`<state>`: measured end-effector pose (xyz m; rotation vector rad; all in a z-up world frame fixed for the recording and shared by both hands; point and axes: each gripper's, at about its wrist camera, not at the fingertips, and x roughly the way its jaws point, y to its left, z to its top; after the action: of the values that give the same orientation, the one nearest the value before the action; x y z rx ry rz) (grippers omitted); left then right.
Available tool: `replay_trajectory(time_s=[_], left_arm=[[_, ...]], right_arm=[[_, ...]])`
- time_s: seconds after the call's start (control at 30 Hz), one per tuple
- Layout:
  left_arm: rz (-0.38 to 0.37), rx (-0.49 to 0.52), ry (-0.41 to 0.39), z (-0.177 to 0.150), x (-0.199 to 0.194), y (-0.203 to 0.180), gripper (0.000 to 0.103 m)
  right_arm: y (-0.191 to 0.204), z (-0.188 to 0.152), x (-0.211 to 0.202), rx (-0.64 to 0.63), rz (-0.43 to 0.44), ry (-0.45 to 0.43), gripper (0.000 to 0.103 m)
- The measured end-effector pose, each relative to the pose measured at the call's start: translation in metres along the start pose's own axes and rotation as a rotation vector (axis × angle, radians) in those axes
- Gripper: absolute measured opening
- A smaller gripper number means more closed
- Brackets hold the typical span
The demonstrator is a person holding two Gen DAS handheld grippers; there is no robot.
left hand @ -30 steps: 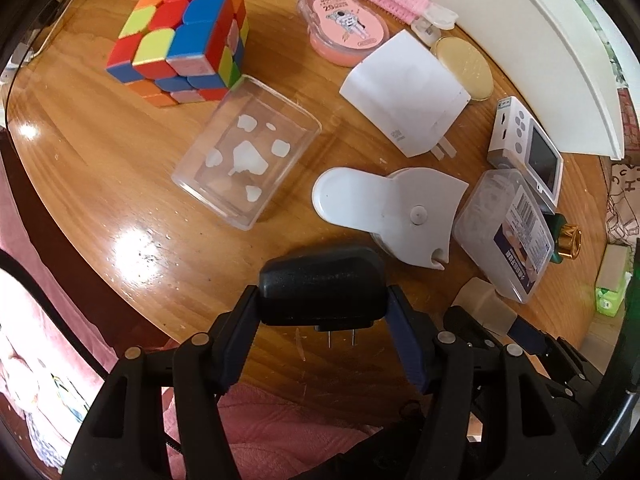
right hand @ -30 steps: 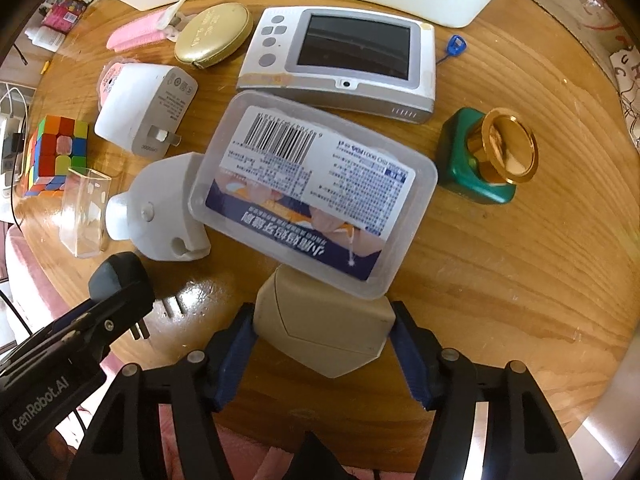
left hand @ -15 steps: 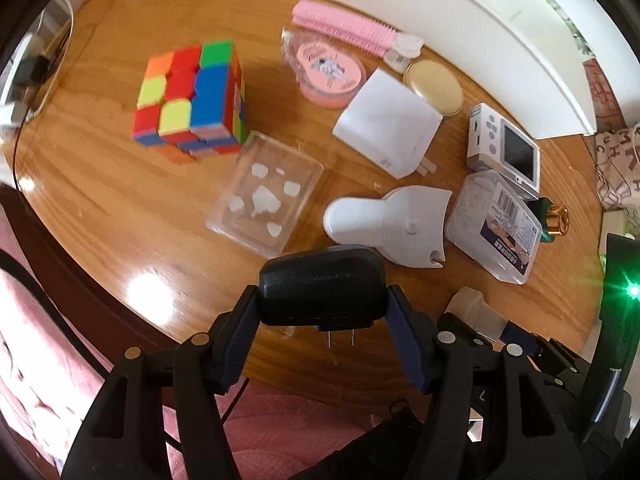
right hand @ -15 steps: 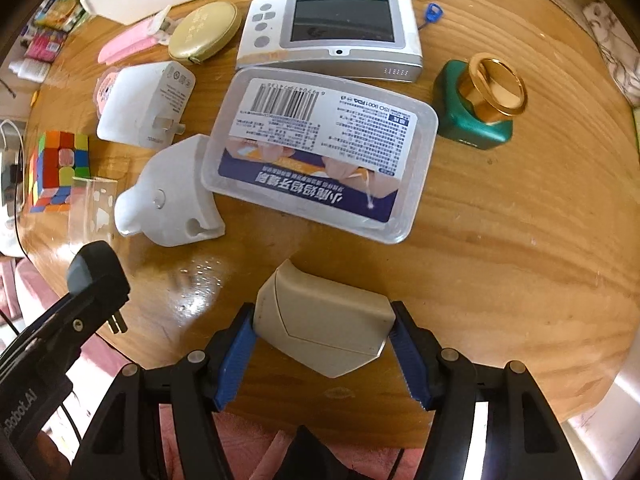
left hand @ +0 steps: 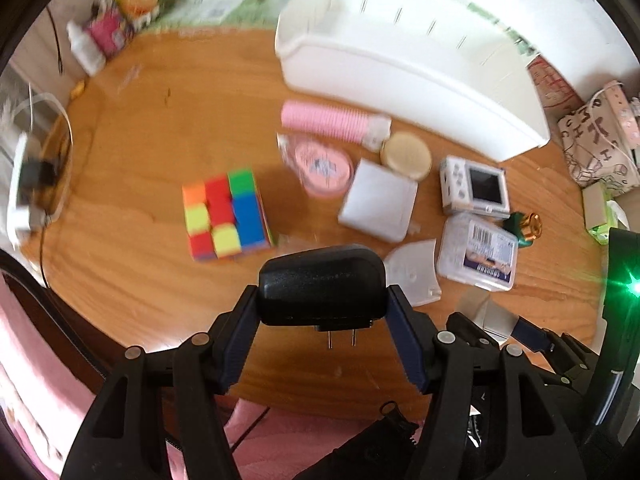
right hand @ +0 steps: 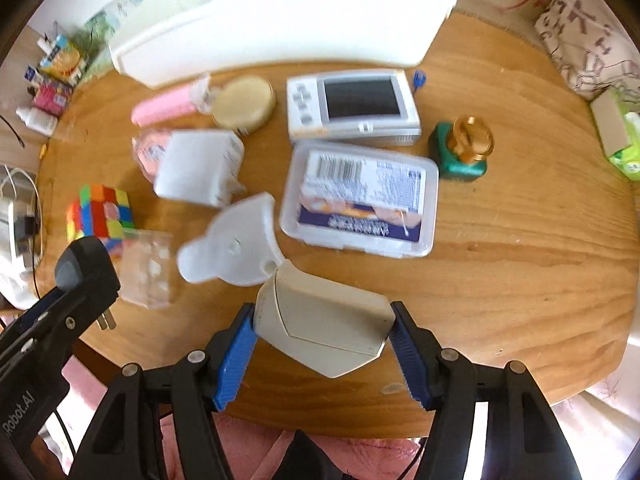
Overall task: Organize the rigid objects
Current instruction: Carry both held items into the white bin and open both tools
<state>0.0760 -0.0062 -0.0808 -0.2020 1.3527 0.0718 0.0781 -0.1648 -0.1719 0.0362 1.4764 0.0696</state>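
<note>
My left gripper [left hand: 322, 330] is shut on a black plug adapter [left hand: 322, 290], prongs pointing down, held well above the round wooden table [left hand: 140, 160]. My right gripper [right hand: 322, 346] is shut on a beige angular box [right hand: 320, 324], also lifted off the table. The left gripper and its black adapter [right hand: 86, 270] show at the left of the right wrist view. A long white bin [left hand: 420, 60] stands at the table's far side.
On the table lie a colour cube [left hand: 224, 214], a clear small box [right hand: 146, 276], a white charger [right hand: 198, 168], a white flat tool [right hand: 236, 250], a labelled clear case [right hand: 360, 198], a white screen device [right hand: 352, 106], a green bottle with gold cap [right hand: 460, 150], a gold tin [right hand: 244, 104], a pink comb [left hand: 324, 122] and a pink round case [left hand: 326, 168].
Both grippers have risen and drawn back from the table with their objects, so the table items look smaller and the white bin has come into view.
</note>
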Motion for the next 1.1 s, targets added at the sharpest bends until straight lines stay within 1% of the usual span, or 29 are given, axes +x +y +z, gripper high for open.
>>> replay_trajectory(time_s=[0.1,0.17,0.23,0.37,0.43,0.57,0.67,0.8,0.9,1.03,1.1], left_arm=[[-0.005,0.042,-0.056,0.006,-0.014,0.003,0.066],[-0.009,0.067,-0.1,0.001,-0.014,-0.005,0.066],[-0.012,0.093,-0.147,0.007,-0.018,-0.005,0.066],[-0.029,0.152,-0.236,0.017,-0.023,-0.01,0.066],[-0.039,0.175,-0.272,0.022,-0.024,-0.01,0.066],[-0.057,0.212,-0.352,0.036,-0.034,-0.011,0.066],[-0.069,0.224,-0.408,0.052,-0.04,-0.013,0.066],[-0.086,0.235,-0.466,0.071,-0.044,-0.017,0.066],[-0.078,0.245,-0.513,0.087,-0.044,-0.022,0.066],[-0.093,0.231,-0.521,0.112,-0.036,-0.026,0.066],[-0.083,0.224,-0.538,0.123,-0.031,-0.028,0.066]], right_arm=[[0.005,0.0,-0.015,0.032,-0.006,-0.071,0.066],[0.013,0.001,-0.025,0.05,-0.013,-0.119,0.066],[0.013,0.003,-0.037,0.066,-0.018,-0.168,0.066],[0.009,0.021,-0.068,0.096,-0.026,-0.255,0.066],[0.012,0.017,-0.079,0.109,-0.033,-0.289,0.066],[0.01,0.027,-0.088,0.121,-0.049,-0.363,0.066],[0.014,0.035,-0.097,0.116,-0.073,-0.435,0.066],[0.014,0.041,-0.11,0.108,-0.085,-0.525,0.066],[0.011,0.049,-0.117,0.098,-0.091,-0.591,0.066],[0.006,0.063,-0.125,0.07,-0.104,-0.717,0.066],[0.003,0.071,-0.125,0.056,-0.116,-0.772,0.066]])
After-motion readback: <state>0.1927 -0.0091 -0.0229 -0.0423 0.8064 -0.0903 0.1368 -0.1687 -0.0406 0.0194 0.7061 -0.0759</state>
